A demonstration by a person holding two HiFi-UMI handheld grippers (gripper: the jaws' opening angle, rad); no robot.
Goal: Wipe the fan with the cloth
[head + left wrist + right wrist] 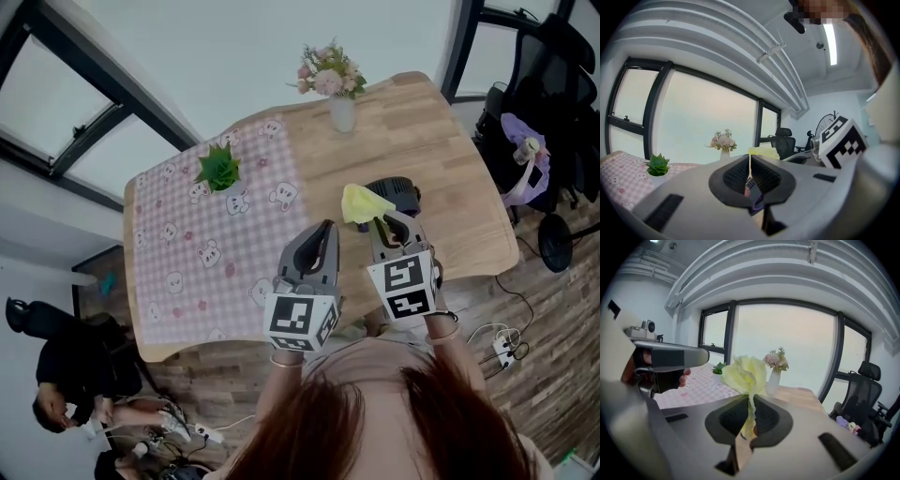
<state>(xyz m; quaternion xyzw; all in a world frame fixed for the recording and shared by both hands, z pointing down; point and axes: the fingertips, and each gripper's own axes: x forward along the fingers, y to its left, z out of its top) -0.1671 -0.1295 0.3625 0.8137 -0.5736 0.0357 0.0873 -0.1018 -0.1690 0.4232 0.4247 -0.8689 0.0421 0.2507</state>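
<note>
Two claws hang over the wooden table [450, 159]: my right gripper [751, 401] is clamped on the yellow cloth [745, 373], bunched above its tips, my left gripper [750, 164] pressed closed and empty. The black fan [394, 192] lies on the table just beyond the cloth.

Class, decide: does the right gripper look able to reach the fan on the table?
Probably yes: the right gripper, shut on the yellow cloth, hovers close to the fan, with nothing between them.
</note>
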